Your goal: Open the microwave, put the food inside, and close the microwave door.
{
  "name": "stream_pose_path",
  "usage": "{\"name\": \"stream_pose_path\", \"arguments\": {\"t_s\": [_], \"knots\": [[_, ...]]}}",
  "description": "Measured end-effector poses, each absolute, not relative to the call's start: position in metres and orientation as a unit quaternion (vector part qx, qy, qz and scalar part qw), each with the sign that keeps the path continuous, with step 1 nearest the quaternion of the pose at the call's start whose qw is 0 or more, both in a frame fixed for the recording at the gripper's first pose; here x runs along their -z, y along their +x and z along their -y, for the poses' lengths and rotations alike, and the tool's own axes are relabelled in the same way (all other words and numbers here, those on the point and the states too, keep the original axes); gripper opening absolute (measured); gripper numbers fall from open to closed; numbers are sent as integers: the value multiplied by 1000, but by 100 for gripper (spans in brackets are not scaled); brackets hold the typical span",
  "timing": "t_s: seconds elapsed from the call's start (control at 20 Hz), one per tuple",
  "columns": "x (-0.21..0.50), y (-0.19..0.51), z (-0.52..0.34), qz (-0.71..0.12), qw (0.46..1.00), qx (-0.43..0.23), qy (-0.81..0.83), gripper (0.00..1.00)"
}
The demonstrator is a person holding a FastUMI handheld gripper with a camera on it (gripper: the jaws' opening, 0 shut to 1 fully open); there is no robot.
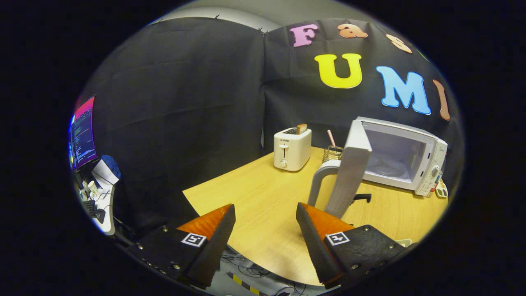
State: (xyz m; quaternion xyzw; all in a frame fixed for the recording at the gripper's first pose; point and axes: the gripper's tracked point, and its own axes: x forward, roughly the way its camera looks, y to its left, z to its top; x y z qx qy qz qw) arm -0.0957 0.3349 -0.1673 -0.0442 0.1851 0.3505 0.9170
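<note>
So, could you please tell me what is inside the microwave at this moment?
The microwave stands open, and its cavity shows a glass turntable with no food on it. The swung-out door hides the cavity's near corner. The gripper is open, holding nothing.

The gripper (266, 218) has two wedge-shaped fingers (213, 230) that taper to narrow tips, set well apart with nothing between them. Each finger's inner face is ridged with fine teeth, like a saw edge. Each finger is mounted on a flat, dark plate studded with small round screws (several along the outer edges). On top of each plate sits a square white tag printed with a black block pattern.
</note>
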Motion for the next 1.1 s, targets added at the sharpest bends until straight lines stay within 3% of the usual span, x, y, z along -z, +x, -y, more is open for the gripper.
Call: {"name": "stream_pose_path", "arguments": {"t_s": [0.35, 1.1], "knots": [[146, -72, -233, -143, 952, -264, -64, 92], [246, -56, -77, -249, 962, -110, -34, 92]]}}
